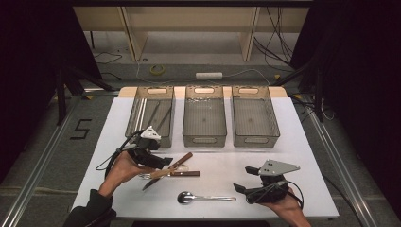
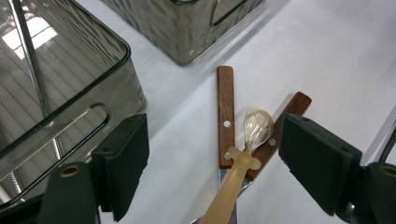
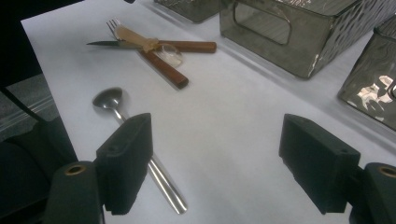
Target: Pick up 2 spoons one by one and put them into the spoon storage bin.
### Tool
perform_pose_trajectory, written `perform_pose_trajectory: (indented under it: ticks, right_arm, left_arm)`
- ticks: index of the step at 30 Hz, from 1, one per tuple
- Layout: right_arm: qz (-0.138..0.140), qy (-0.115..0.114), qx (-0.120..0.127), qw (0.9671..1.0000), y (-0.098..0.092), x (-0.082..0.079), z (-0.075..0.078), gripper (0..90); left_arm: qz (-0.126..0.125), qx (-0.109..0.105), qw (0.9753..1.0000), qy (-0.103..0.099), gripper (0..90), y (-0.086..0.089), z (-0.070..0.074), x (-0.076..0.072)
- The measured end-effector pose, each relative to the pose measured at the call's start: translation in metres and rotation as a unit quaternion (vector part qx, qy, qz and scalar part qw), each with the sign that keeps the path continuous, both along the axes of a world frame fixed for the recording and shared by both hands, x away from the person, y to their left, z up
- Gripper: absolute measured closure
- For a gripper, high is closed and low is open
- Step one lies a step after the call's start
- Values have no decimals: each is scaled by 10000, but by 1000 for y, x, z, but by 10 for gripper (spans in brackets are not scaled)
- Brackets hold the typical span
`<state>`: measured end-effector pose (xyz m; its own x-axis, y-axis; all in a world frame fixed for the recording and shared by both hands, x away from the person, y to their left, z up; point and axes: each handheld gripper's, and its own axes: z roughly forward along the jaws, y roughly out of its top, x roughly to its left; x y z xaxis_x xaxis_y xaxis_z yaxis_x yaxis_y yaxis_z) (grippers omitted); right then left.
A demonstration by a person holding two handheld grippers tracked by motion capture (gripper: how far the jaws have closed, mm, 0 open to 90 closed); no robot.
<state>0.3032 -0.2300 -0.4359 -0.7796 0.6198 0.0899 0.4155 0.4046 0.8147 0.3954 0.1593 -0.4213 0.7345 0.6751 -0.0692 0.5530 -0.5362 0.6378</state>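
Observation:
A wooden-handled knife [image 1: 182,161] and a wooden-handled fork [image 1: 187,174] lie crossed on the white table [image 1: 293,161], left of centre. A translucent plastic spoon [image 1: 166,172] with a tan handle rests on top of them. My left gripper [image 1: 166,163] is open just left of this pile. In the left gripper view, the knife handle [image 2: 225,116], fork handle [image 2: 285,123] and plastic spoon [image 2: 258,126] sit between its wide jaws [image 2: 215,158]. A metal spoon [image 1: 203,197] lies near the front edge. My right gripper [image 1: 243,179] is open and empty, with the spoon [image 3: 108,99] beside its left jaw [image 3: 215,158].
Three clear grey bins stand in a row at the back: left bin [image 1: 151,92] with long thin utensils inside, middle bin [image 1: 204,140], right bin [image 1: 255,140]. The left bin's handle wall [image 2: 70,126] is close to my left jaw. Floor and cables lie beyond the table.

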Motion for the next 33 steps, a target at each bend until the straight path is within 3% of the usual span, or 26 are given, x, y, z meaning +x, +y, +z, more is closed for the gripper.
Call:
perform_pose_trajectory:
  ticks: [9, 13, 18, 33]
  right_arm:
    - [-11, 2, -20, 10000, 0, 0, 0, 268]
    - [6, -25, -65, 10000, 0, -1, 0, 268]
    - [-8, -25, -80, 10000, 0, -1, 0, 268]
    - [-12, -10, -92, 10000, 0, -1, -1, 268]
  left_arm:
    - [-247, 552, 9980, 199, 278, -4, -10, -2]
    - [-407, 853, 9950, 328, 359, -4, -15, -3]
    - [-592, 1050, 9914, 503, 402, -7, -22, -4]
    - [-735, 1275, 9859, 801, 601, -6, -33, -4]
